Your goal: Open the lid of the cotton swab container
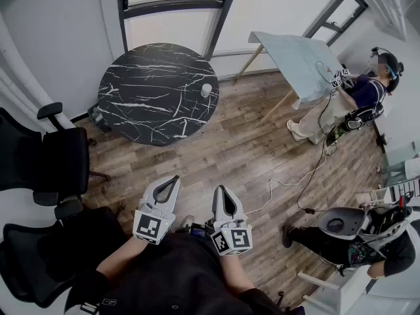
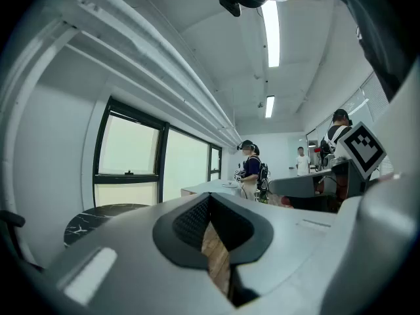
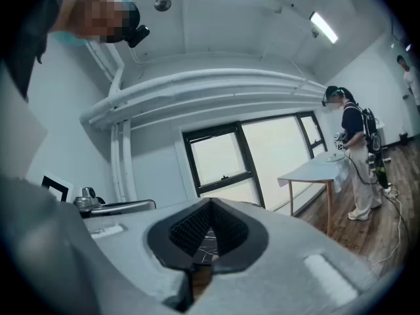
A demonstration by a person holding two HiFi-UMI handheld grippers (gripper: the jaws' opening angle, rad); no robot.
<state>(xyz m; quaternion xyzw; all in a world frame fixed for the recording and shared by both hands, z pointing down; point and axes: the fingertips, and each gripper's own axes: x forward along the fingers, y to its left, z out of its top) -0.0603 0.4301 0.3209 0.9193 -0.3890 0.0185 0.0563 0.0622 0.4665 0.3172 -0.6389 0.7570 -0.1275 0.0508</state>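
A small white cotton swab container stands near the right edge of a round black marble table, far ahead of me across the wooden floor. Both grippers hang close to my body, well short of the table. The left gripper points forward with its jaws pressed together and nothing between them. Beside it, the right gripper is likewise shut and empty. In the left gripper view the closed jaws fill the bottom, with the table at lower left. The right gripper view shows its closed jaws aimed at the window.
Black office chairs stand at the left. A tilted light-blue tabletop is at the back right, with a person beside it. Another person sits at the lower right. A cable trails over the wooden floor.
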